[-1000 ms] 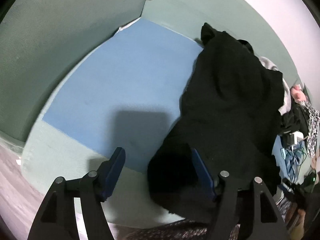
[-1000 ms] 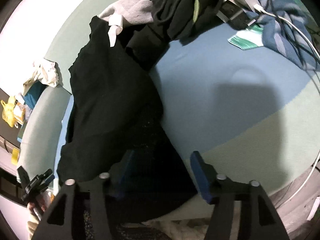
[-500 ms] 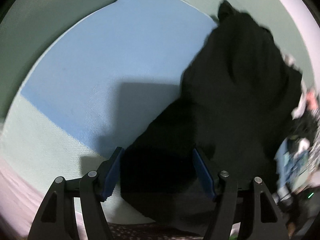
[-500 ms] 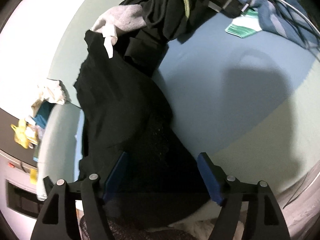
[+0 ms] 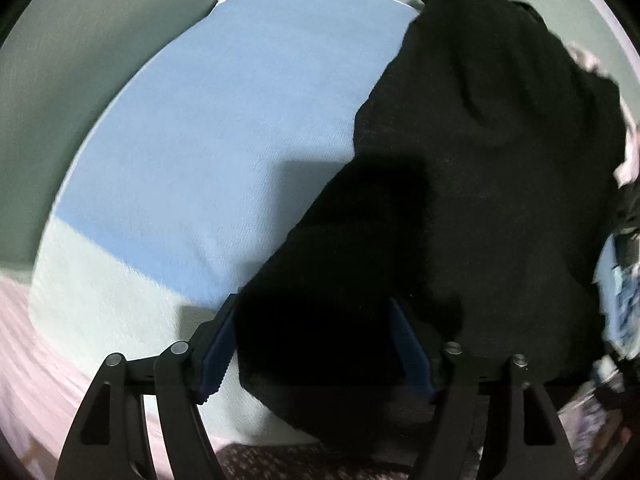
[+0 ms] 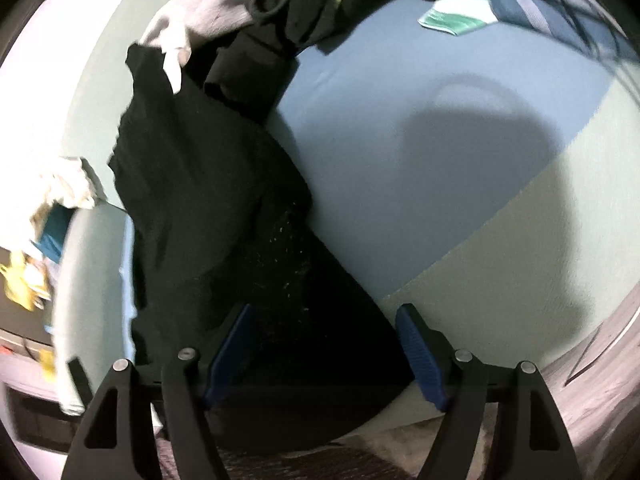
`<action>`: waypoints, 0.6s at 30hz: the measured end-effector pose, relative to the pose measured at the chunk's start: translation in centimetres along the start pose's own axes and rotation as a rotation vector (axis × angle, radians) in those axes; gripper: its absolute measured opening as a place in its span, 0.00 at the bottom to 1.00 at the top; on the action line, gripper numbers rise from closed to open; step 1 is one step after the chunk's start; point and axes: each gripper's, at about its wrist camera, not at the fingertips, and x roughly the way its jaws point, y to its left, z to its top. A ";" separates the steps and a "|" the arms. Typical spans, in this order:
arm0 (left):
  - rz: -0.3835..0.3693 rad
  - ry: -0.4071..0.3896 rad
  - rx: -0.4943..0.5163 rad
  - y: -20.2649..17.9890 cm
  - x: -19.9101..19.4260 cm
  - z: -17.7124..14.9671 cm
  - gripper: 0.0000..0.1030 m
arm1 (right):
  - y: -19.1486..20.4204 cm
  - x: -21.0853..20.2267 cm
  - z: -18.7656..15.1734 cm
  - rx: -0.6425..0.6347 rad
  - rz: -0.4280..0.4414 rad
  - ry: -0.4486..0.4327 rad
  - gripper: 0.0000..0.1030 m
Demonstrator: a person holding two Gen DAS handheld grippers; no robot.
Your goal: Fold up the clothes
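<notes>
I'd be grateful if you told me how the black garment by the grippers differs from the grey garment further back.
The black garment is large and spread along the bed; the grey garment shows only a small bunched part. The black one reaches between the right gripper jaws; the grey one lies far off, partly under other dark clothes. Both are unfolded.

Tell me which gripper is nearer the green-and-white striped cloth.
Right. The right gripper faces the striped cloth across bare blue sheet; left gripper is over the black garment's far edge.
</notes>
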 end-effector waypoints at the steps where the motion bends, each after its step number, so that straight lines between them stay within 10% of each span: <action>1: -0.046 0.009 -0.036 0.6 -0.2 0.0 0.71 | -0.6 -0.1 0.0 0.028 0.043 0.007 0.75; 10: -0.437 0.085 -0.408 7.2 0.4 -0.3 0.71 | -5.3 -0.5 -1.0 0.232 0.316 0.023 0.69; 18: -0.306 0.129 -0.326 4.7 0.9 0.5 0.71 | -1.0 0.6 0.7 0.000 0.116 0.066 0.71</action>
